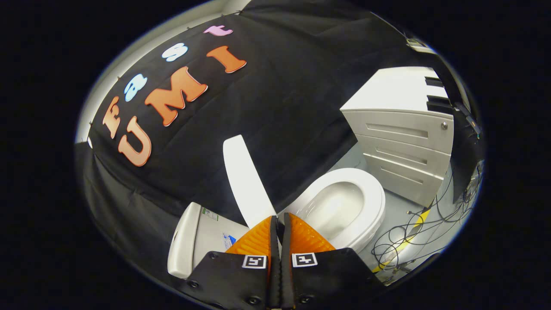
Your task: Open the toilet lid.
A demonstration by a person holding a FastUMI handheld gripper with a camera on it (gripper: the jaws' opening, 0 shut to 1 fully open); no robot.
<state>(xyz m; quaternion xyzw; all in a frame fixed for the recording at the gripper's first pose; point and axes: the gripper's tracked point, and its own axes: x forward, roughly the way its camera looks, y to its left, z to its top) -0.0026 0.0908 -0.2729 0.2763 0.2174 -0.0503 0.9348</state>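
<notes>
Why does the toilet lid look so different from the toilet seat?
The toilet lid stands raised on edge, while the toilet seat lies flat on the bowl. The lid is a solid panel; the seat is a ring with a hole showing the bowl inside. The lid rises just ahead of the hand-held gripper, whose orange fingers are closed together on nothing; the seat lies further beyond them. Both are white.

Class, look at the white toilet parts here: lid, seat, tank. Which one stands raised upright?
The lid, standing up just beyond the shut gripper; the seat lies flat around the bowl.
</notes>
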